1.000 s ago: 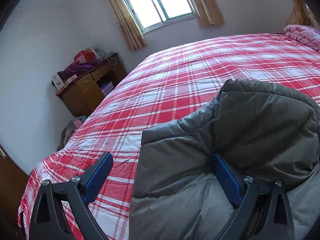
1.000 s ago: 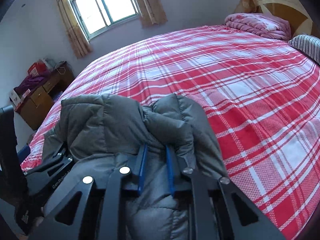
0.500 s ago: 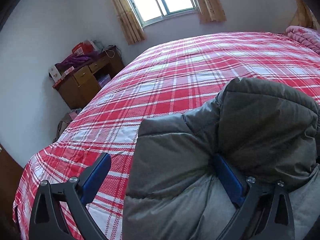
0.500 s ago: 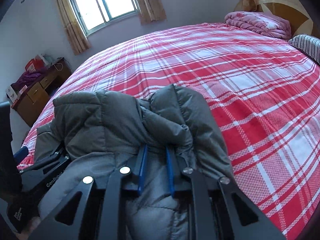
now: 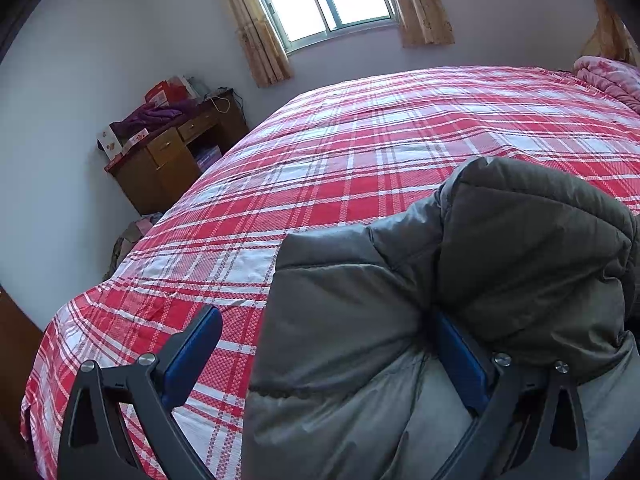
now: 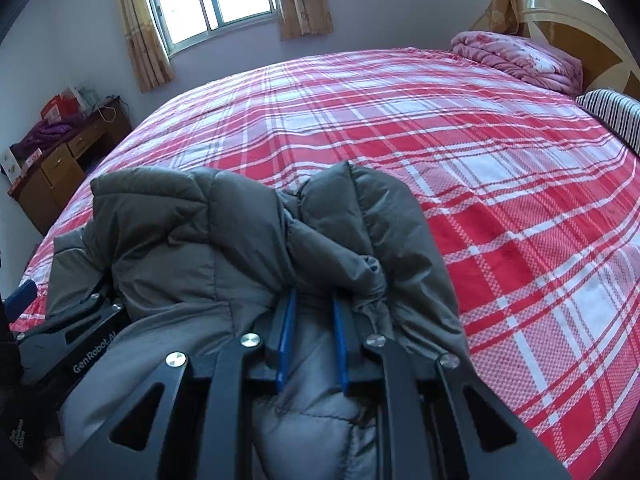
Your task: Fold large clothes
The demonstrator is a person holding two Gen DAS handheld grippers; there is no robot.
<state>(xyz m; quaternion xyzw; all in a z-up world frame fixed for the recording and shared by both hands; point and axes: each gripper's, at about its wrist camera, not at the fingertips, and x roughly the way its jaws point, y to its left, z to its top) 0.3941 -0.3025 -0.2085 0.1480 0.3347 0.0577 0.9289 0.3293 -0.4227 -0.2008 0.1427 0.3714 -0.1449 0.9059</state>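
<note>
Shifted a little since a second ago: window and wooden desk sit further right in the left wrist view, bed edge shows lower. Otherwise much the same as before, grey padded jacket (image 5: pixel 500 280) still bunched in front of both grippers.

Left gripper (image 5: pixel 320 360) spread wide, jaws well apart. Left blue pad (image 5: pixel 192 356) bare over the red plaid bedcover (image 5: pixel 360 152), touching nothing visible. Right blue pad tucked under a fold of the jacket, cloth draped over and around it. Jacket bulk between the jaws but not squeezed from both sides.

Right gripper (image 6: pixel 311 320) nearly closed, blue pads close together and parallel, pinching a ridge of jacket (image 6: pixel 248 248) cloth. Fabric puckered and gathered just ahead of the fingertips, a puffy fold rising beyond them.

Jacket heaped on the near part of the bed, directly ahead of and beneath both grippers, bedcover stretching away beyond it. Left gripper's black frame visible at the left of the right wrist view, just beside the jacket's left flank.

Far ahead: window (image 6: pixel 212 0) with tan curtains. Off to the left: wooden desk (image 5: pixel 172 156) piled with clutter. Far right beyond the right gripper: folded pink quilt (image 6: pixel 516 56) by the headboard.
</note>
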